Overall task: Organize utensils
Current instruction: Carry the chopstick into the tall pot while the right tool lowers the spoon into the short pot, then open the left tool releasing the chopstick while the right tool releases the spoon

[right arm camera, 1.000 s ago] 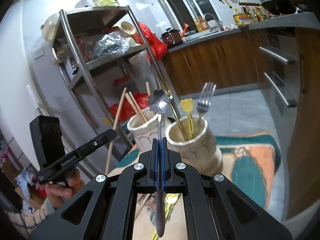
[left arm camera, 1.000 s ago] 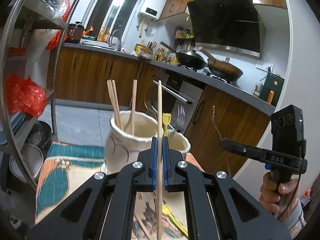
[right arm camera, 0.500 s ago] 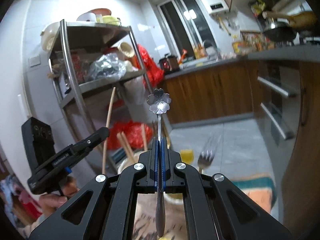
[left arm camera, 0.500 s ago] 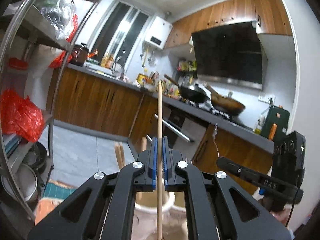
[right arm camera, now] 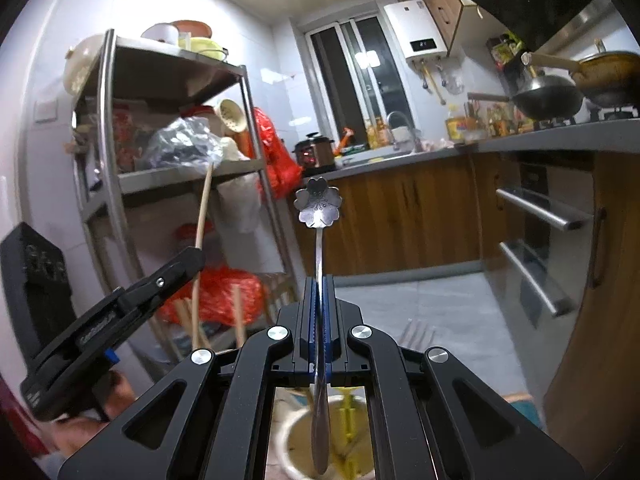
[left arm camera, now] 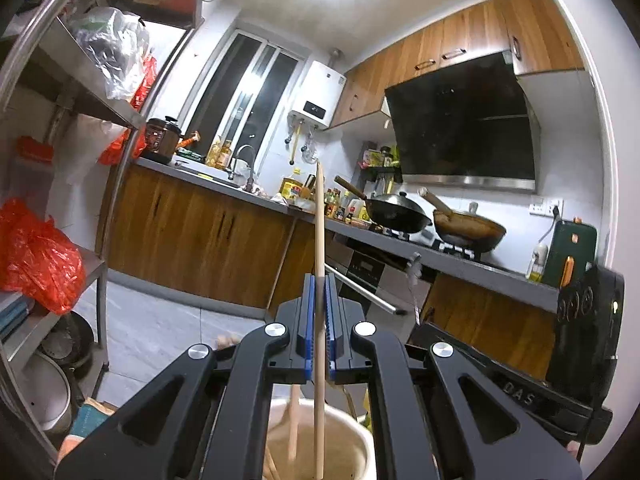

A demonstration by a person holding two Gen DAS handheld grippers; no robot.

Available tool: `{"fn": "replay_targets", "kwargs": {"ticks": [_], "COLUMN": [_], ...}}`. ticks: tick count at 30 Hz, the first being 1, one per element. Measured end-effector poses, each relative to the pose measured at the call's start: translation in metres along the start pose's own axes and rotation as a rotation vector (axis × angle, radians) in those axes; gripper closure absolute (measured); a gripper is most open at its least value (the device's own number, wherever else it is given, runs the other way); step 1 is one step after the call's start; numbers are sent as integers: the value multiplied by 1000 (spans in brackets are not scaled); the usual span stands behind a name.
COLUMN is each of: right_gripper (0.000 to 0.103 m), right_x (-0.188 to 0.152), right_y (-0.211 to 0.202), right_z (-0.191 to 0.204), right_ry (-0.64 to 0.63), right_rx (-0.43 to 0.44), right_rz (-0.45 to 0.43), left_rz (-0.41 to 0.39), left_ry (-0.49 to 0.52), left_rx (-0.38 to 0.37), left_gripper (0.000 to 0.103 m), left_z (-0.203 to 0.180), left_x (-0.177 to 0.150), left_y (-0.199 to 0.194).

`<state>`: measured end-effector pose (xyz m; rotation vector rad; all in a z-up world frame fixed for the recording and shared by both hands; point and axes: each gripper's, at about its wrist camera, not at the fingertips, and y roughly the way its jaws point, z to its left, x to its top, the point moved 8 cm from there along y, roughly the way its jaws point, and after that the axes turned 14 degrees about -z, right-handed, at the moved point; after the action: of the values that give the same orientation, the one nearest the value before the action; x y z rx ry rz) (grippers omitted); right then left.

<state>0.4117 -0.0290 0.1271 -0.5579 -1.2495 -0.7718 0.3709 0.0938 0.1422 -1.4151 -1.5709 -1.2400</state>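
Flower-ended silver spoon [right arm camera: 319, 216], upright

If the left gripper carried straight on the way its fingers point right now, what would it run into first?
Nothing close, as far as this view shows. The left gripper, shut on the chopstick, aims across open floor at the wooden cabinets below the counter. Depth is hard to judge. The holder sits below that line.

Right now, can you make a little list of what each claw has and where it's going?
left claw: shut on a wooden chopstick
below it: cream jar with chopsticks inside
right claw: shut on a flower-ended spoon
below it: second jar holding a yellow utensil
likely next: lower each in
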Motion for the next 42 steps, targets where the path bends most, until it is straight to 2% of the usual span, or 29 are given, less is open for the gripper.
{"fn": "replay_targets", "kwargs": {"ticks": [7, 15, 24, 31, 33, 36, 40, 42], "right_gripper": [99, 99, 99, 99, 99, 99, 99, 99], "right_x": [-24, -41, -56, -63, -64, -65, -65, -66], "right_y": [-6, -22, -24, -21, -22, -23, -23, -23], "right_z": [0, 5, 1, -2, -2, -1, -1, -2], "right_ry": [-68, -106, -124, -134, -134, -137, -137, -137], "right_rx": [-26, -49, -80, -96, -97, -98, -98, -100], "right_rz": [52, 103, 153, 181, 184, 184, 186, 189], "left_rz": [55, 100, 178, 178, 172, 160, 151, 148], "left_ry": [85, 87, 152, 184, 187, 189, 192, 192], "left_rx": [-13, 25, 56, 65, 71, 75, 74, 75], "left_gripper": [98, 98, 98, 98, 96, 79, 76, 71], "left_z": [-12, -8, -10, -13, -12, -12, -12, -12], "left_x": [-31, -35, -54, -55, -53, -49, -44, -41], "left_y": [-11, -31, -27, -29, -30, -34, -37, -38]}}
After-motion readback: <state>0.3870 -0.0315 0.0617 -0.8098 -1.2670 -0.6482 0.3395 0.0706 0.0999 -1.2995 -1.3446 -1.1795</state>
